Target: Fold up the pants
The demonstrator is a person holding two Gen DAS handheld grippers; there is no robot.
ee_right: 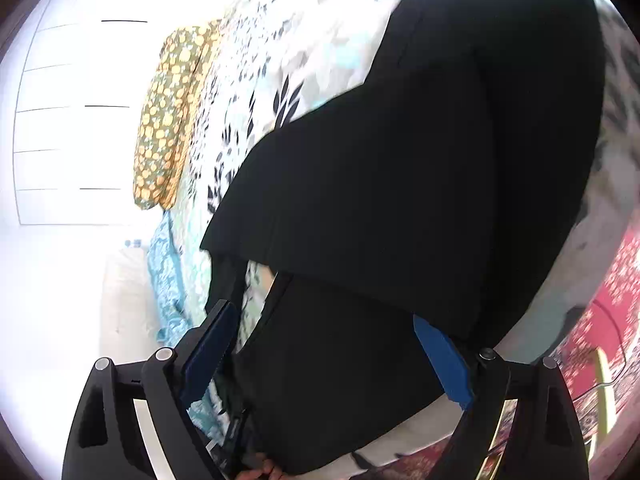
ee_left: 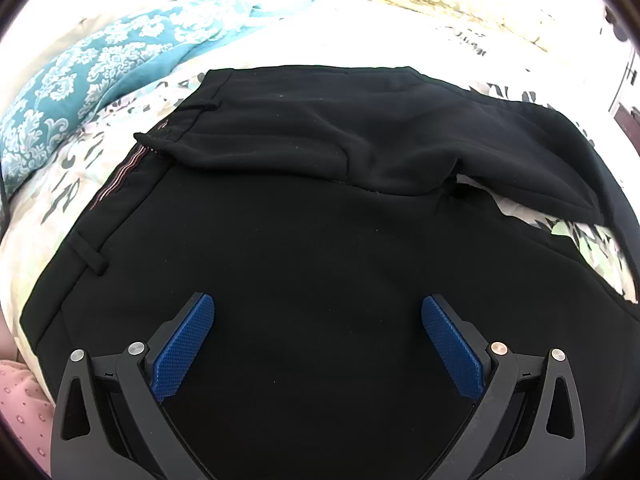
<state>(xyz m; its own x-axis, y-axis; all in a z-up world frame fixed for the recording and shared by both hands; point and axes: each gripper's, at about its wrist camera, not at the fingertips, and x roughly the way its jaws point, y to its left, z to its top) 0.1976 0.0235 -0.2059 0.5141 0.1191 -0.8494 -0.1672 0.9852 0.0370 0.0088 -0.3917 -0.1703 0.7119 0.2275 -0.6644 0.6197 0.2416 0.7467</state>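
**On the bed: black pants partly folded, both grippers released**

Nearest the left camera, the left hand-held gripper point(ee_left: 318, 312) hovers over the black pants point(ee_left: 304, 264) with its blue pads spread wide and nothing between them. The right hand-held gripper point(ee_right: 322, 320) is likewise spread; dark cloth lies between its pads point(ee_right: 442, 354), but they do not pinch it.

The pants lie on the bed point(ee_left: 48, 216), waistband to the left with a belt loop point(ee_left: 90, 254) showing. One layer appears already turned over the far half, its edge rumpled. By my judgement the fold is begun, not finished: smoothing and at least one more fold remain.

Beyond the pants spreads a leaf-printed bedspread point(ee_right: 280, 60), then a teal patterned quilt point(ee_left: 80, 80) and a yellow floral pillow point(ee_right: 172, 116). Farther off stands a bright white panelled wall point(ee_right: 72, 120); a red rug point(ee_right: 612, 292) covers the floor.
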